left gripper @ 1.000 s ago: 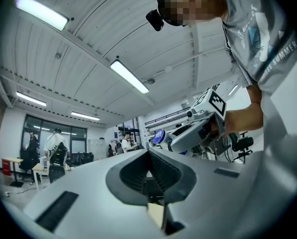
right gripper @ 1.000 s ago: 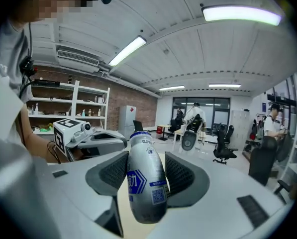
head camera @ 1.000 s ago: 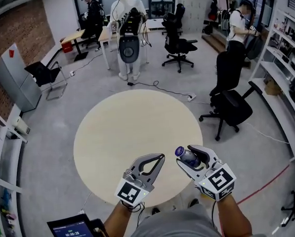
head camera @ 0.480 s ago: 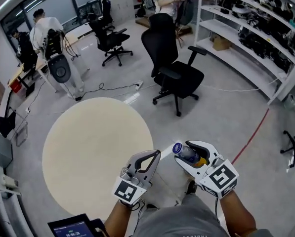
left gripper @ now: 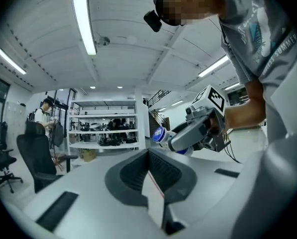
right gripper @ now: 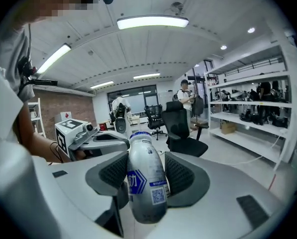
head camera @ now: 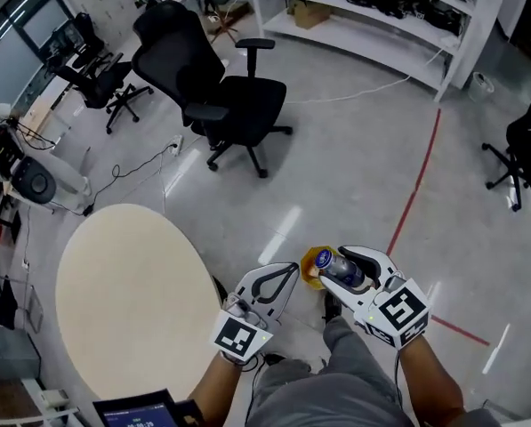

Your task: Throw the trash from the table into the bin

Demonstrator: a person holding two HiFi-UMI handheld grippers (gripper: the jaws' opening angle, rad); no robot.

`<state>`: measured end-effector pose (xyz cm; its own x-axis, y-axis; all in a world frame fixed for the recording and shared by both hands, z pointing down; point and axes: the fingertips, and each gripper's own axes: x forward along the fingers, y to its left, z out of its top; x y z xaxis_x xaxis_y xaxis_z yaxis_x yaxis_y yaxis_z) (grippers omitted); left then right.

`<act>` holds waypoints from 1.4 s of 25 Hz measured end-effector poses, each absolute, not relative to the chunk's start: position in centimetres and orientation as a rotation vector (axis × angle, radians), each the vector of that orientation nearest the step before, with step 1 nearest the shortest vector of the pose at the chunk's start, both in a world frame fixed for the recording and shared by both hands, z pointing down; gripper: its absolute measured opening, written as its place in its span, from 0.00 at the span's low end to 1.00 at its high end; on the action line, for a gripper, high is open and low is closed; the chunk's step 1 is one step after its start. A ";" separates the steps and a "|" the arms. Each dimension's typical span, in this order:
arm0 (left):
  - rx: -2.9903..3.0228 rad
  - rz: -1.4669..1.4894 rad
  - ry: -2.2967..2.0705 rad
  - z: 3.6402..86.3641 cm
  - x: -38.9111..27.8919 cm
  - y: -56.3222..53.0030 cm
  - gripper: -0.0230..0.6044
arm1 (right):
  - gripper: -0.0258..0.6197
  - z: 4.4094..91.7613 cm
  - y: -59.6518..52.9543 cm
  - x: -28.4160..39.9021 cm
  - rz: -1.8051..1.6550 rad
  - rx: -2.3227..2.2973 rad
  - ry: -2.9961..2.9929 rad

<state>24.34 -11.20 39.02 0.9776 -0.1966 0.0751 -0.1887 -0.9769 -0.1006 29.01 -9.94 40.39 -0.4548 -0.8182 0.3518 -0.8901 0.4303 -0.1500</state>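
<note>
Beside the round table (head camera: 114, 310), the right tool (head camera: 338, 267) grips a white bottle (right gripper: 146, 183); the left tool (head camera: 285, 274) is closed.

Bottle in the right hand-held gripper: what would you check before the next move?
1. Grip: ok, jaws of the right hand-held gripper press on the bottle.
2. Cap: ok, blue cap is on.
3. Other hand: ok, left hand-held gripper has its jaws together, empty.
4. Bin found: cannot tell, none clearly in view.
5. Way ahead: probably ok, black chair stands well off.
</note>
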 end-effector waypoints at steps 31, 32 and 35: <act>-3.318 -0.836 0.096 90.5 40.6 -23.0 0.11 | 0.40 92.6 -21.6 43.6 1.082 1.430 -2.181; -3.322 -0.865 0.093 91.8 40.4 -22.8 0.11 | 0.40 94.2 -21.3 43.2 1.094 1.415 -2.176; -3.327 -0.944 0.079 95.2 39.6 -22.1 0.11 | 0.40 98.4 -20.3 41.4 1.141 1.345 -2.166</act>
<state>39.63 -22.07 95.18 0.8539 0.0423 0.5188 -0.1282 -0.9489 0.2884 41.43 -20.35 98.39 -0.4902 -0.5849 0.6463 -0.8638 0.2265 -0.4502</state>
